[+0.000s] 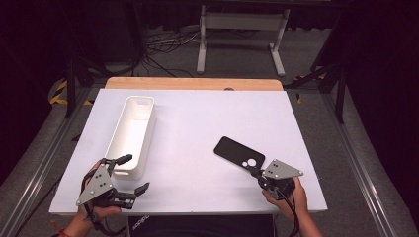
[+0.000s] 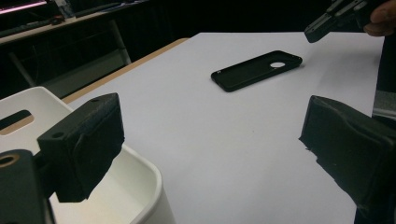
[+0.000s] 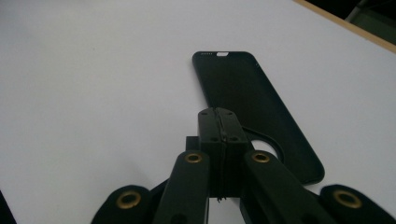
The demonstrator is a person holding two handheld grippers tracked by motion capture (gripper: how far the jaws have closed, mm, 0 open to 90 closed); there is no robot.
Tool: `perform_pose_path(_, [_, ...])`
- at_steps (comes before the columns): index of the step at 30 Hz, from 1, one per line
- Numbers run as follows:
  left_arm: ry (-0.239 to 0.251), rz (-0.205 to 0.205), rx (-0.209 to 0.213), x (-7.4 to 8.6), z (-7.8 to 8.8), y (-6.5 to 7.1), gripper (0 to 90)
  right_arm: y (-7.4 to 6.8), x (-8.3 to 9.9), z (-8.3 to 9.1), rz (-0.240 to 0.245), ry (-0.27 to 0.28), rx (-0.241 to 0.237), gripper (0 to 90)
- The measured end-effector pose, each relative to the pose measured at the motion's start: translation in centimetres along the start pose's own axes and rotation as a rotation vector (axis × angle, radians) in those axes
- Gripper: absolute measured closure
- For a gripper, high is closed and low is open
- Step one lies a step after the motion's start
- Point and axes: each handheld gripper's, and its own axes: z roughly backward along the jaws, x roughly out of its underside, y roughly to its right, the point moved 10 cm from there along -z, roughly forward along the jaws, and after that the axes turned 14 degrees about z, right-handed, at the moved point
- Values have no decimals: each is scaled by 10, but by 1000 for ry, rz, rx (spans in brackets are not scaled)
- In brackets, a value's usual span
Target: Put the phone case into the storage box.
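We see a black phone case [image 1: 239, 152] lying flat on the white counter [image 1: 197, 128], right of centre. Our right tool [image 1: 254, 172] sits at its near end, jaws pressed together on nothing. Our left tool [image 1: 132, 173] gapes wide and empty beside the near end of a white bin [image 1: 132, 133].

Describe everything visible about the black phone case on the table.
The black phone case is a thin, matte shell that looks like soft plastic or rubber, with rounded corners, a round camera cutout near one end and small slots along the far short edge. It lies flat on the white table, right of the white bin, set diagonally. The right tongs, jaws shut together, sit over its cutout end; whether they touch it cannot be told. Nothing else touches it.
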Motion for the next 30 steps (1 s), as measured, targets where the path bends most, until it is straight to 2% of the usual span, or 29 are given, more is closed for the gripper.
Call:
perform_pose_path(3, [-1,-5,1,0,0,1,69,-2,3,-3,0,-18,-14,900])
perform_pose_path(6, [-3,1,5,1,-1,2,71,-5,9,-8,13,-62,-35,900])
perform_pose_path(15, [-9,1,10,2,-2,2,73,-7,21,-15,23,-127,-59,900])
perform_pose_path(30, [-12,6,13,2,-2,3,75,-2,34,-19,19,-216,-56,900])
